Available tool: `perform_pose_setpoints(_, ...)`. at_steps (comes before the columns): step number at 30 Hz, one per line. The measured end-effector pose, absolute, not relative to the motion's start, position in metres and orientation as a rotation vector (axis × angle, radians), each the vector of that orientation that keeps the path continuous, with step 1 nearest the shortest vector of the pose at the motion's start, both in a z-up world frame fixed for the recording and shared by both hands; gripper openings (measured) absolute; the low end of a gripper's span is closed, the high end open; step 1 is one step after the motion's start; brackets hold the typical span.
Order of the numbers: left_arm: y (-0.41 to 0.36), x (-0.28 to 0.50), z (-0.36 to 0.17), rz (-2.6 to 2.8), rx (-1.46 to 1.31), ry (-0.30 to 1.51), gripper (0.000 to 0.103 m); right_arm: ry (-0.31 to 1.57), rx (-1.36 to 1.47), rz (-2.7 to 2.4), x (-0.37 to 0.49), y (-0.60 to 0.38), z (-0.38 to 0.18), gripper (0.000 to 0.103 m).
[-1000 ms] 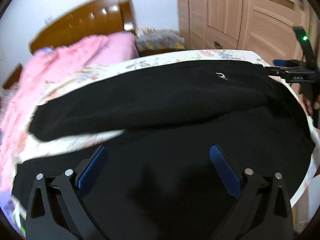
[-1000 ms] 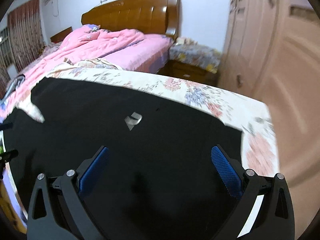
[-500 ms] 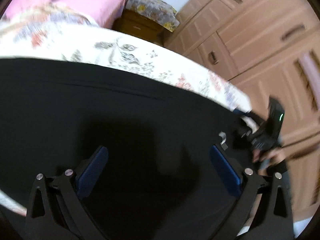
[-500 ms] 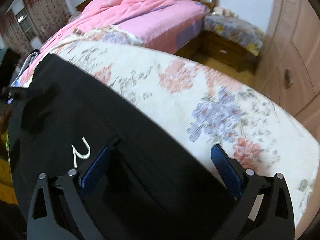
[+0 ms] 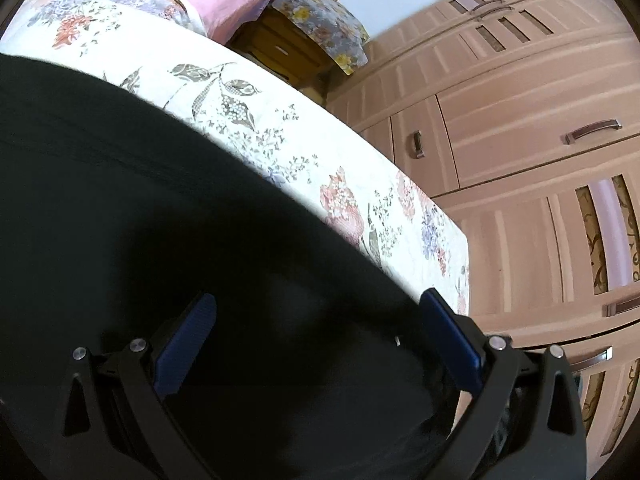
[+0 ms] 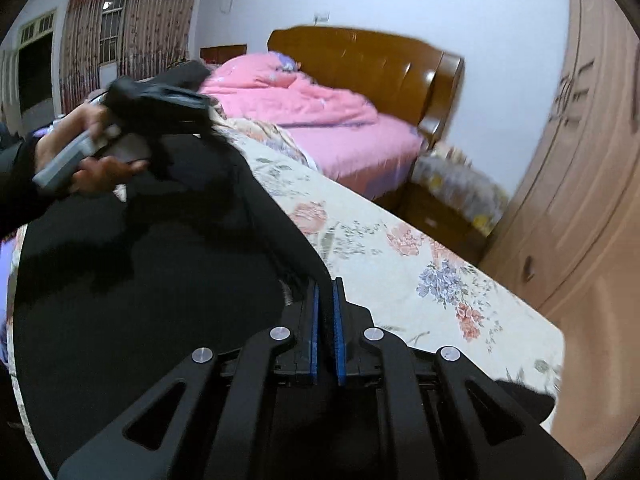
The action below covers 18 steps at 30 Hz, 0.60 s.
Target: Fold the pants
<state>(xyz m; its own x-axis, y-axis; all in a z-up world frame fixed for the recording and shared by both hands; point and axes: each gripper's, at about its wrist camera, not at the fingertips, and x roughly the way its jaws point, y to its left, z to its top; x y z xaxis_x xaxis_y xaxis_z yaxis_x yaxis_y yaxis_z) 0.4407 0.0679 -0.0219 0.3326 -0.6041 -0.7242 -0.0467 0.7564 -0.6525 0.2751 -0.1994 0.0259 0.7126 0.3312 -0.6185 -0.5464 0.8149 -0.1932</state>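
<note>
Here, black pants (image 5: 168, 240) lying spread over floral bed sheet (image 5: 280, 120), filling lower left of left wrist view. Left tool (image 5: 320, 344) hovering over dark fabric, blue pads (image 5: 188, 340) standing wide apart, gripping nothing. Right tool (image 6: 325, 320) pinching pants (image 6: 160, 280) edge, pads (image 6: 339, 340) nearly touching with black cloth between. At 10 o'clock in right view, left hand (image 6: 80, 152) holding other tool above pants, blurred. Pink quilt (image 6: 304, 100) at 12 o'clock; wardrobe (image 5: 520, 140) at 3 o'clock in left view.
</note>
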Motion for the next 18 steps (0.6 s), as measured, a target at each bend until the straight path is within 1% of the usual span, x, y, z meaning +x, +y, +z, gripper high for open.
perform_pose_setpoints(2, 0.070, 0.435, -0.020, -0.373, -0.617, 1.190, 0.101, 0.583, -0.370, 0.484, 0.250, -0.192, 0.025, 0.009)
perform_pose_setpoints(4, 0.066, 0.431, -0.023, -0.348, -0.599, 1.189, 0.084, 0.560, -0.361, 0.477, 0.227, -0.183, 0.021, 0.009)
perform_pose_setpoints(5, 0.064, 0.429, -0.026, -0.348, -0.595, 1.199, 0.048, 0.554, -0.361, 0.463, 0.220, -0.180, 0.019, 0.009)
perform_pose_setpoints(6, 0.063, 0.423, -0.030, -0.352, -0.593, 1.216, 0.018, 0.552, -0.357, 0.445, 0.216, -0.176, 0.017, 0.009)
perform_pose_setpoints(7, 0.063, 0.416, -0.029, -0.346, -0.589, 1.209, 0.018, 0.556, -0.347, 0.431, 0.211, -0.175, 0.014, 0.009)
perform_pose_setpoints(8, 0.064, 0.407, -0.024, -0.334, -0.569, 1.175, 0.015, 0.560, -0.337, 0.416, 0.207, -0.175, 0.011, 0.009)
perform_pose_setpoints(10, 0.065, 0.372, 0.002, -0.323, -0.494, 1.052, 0.014, 0.542, -0.323, 0.401, 0.198, -0.174, 0.014, 0.009)
perform_pose_setpoints(12, 0.066, 0.315, 0.041, -0.330, -0.411, 0.861, 0.014, 0.515, -0.287, 0.395, 0.182, -0.177, 0.023, 0.009)
perform_pose_setpoints(15, 0.067, 0.243, 0.054, -0.342, -0.339, 0.735, 0.014, 0.500, -0.225, 0.408, 0.153, -0.182, 0.028, 0.010)
perform_pose_setpoints(16, 0.068, 0.225, 0.048, -0.336, -0.330, 0.730, 0.014, 0.511, -0.198, 0.406, 0.143, -0.185, 0.023, 0.026)
perform_pose_setpoints(17, 0.070, 0.208, 0.033, -0.315, -0.318, 0.740, 0.016, 0.539, -0.176, 0.406, 0.137, -0.187, 0.017, 0.062)
perform_pose_setpoints(18, 0.070, 0.203, 0.021, -0.305, -0.313, 0.759, 0.017, 0.593, -0.143, 0.383, 0.130, -0.190, 0.007, 0.079)
